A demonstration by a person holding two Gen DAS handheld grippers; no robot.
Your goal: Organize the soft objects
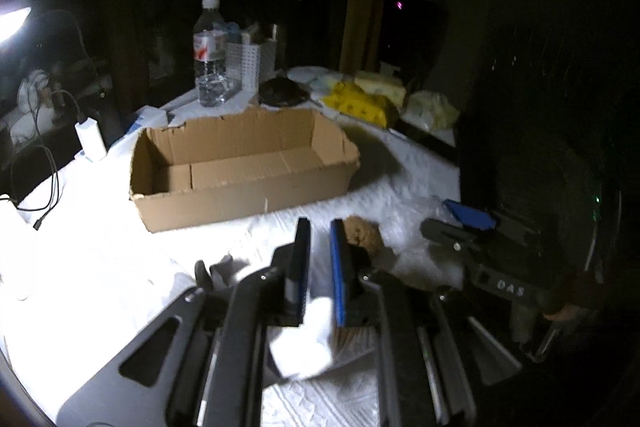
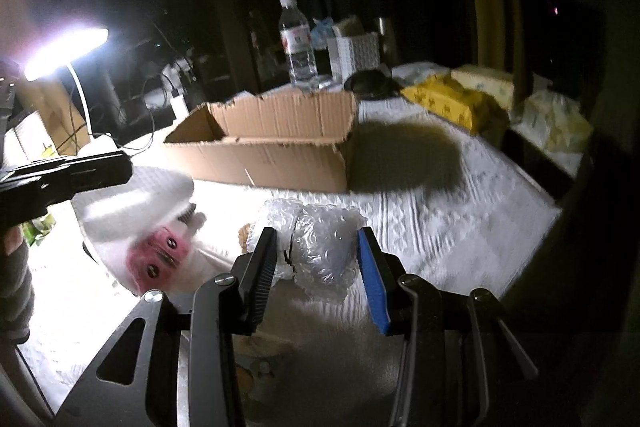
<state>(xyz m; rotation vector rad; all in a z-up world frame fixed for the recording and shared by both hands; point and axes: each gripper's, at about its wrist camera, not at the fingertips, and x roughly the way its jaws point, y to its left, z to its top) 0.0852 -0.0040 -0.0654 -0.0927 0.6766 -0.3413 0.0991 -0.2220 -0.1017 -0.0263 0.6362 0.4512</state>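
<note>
An open brown cardboard box (image 1: 244, 167) sits on the white textured cloth (image 2: 460, 227) and serves as the landmark. In front of the box, the right gripper (image 2: 316, 267) has its jaws wide apart on either side of a crumpled clear bubble-wrap bundle (image 2: 320, 247); whether the pads touch it cannot be told. Left of that bundle lies a white plush toy with a pink face (image 2: 160, 255), with the left gripper (image 1: 320, 259) above it, jaws narrowly parted and nothing clearly held between them. A small tan fuzzy object (image 1: 362, 231) lies just beside its blue-padded finger. Behind the box stand a clear plastic water bottle (image 1: 209, 55), a white perforated basket (image 1: 250, 61) and a dark round object (image 1: 282, 93). To the box's right rear lie yellow soft packs (image 1: 360, 103). A bright desk lamp (image 2: 66, 53) glares on the left.
</note>
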